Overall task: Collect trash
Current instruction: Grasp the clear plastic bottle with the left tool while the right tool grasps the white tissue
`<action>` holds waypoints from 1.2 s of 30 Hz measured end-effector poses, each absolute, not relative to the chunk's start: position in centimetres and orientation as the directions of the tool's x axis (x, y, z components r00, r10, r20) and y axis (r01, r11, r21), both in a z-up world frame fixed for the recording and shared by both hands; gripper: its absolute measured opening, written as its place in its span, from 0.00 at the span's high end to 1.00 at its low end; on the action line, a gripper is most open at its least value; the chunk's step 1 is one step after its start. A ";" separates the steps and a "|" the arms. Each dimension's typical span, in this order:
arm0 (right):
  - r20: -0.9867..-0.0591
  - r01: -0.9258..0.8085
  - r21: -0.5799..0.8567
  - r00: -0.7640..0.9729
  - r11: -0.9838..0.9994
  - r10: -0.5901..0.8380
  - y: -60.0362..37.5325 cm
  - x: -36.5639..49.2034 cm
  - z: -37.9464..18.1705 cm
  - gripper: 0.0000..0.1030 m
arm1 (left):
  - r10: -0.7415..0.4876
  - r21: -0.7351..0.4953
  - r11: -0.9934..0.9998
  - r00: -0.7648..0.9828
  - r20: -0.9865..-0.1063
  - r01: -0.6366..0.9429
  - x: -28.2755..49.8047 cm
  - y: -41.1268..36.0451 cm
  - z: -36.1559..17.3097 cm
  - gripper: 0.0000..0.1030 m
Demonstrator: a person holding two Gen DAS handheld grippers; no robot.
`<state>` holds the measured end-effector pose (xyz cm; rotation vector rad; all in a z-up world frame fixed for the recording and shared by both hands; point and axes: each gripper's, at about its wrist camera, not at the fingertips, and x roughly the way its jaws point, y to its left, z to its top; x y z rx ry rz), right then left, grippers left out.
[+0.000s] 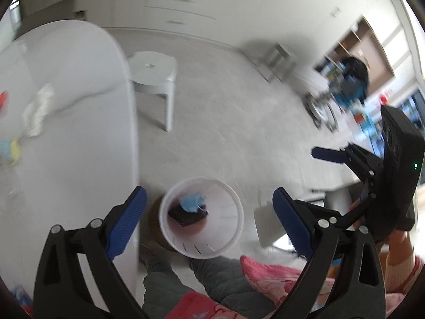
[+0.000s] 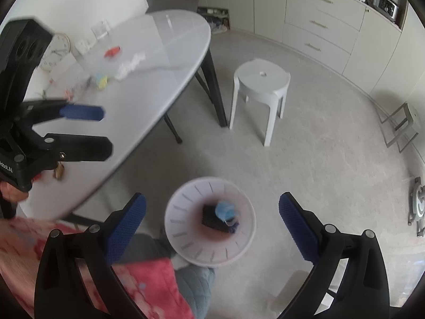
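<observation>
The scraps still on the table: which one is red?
The red scrap lies farthest back on the table, past the white crumpled tissue and the yellow-and-blue piece.

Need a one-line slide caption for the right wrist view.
Open right tool above white bin holding blue and black trash; scraps left on table.

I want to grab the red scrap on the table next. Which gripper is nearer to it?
Left. The left gripper is out over the table, short of the red scrap. The right gripper is off the table, above the white bin on the floor.
</observation>
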<state>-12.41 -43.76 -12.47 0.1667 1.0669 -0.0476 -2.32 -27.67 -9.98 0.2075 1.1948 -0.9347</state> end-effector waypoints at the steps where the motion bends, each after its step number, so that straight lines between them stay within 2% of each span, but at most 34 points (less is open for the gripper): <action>1: -0.869 0.111 0.117 0.493 0.987 0.047 -43.3 -11.7 -12.2 0.02 | -0.507 -0.312 0.654 0.093 -0.857 0.689 -1.7 -26.6 -9.6 0.09; 6: -0.847 0.062 0.128 0.527 0.990 0.076 -40.7 -7.3 -11.0 0.02 | -0.446 -0.248 0.805 0.273 -0.853 0.539 2.0 -20.6 -8.3 0.08; 11: -0.830 0.022 0.143 0.547 0.989 0.108 -37.3 -2.3 -10.4 0.02 | -0.318 -0.195 0.923 0.374 -0.871 0.331 6.6 -15.1 -9.2 0.08; 16: -0.824 -0.016 0.135 0.554 0.991 0.121 -34.3 3.0 -10.3 0.02 | -0.197 -0.182 0.980 0.373 -0.906 0.075 12.0 -10.5 -12.0 0.08; 19: -0.820 -0.029 0.141 0.556 0.990 0.133 -33.0 5.9 -10.4 0.02 | -0.149 -0.167 0.986 0.356 -0.922 -0.022 14.1 -8.7 -14.3 0.08; 28: -0.841 -0.002 0.182 0.518 0.983 0.156 -31.9 12.7 -12.4 0.02 | -0.129 -0.165 0.980 0.275 -0.953 -0.114 18.9 -7.8 -19.3 0.08; 33: -0.857 0.014 0.218 0.481 0.976 0.185 -31.7 16.1 -14.3 0.02 | -0.188 -0.220 0.967 0.221 -0.957 -0.131 19.8 -7.0 -21.2 0.35; 36: -0.867 0.032 0.238 0.457 0.971 0.197 -31.3 18.6 -15.6 0.02 | -0.213 -0.248 0.957 0.219 -0.952 -0.148 20.1 -6.2 -21.3 0.36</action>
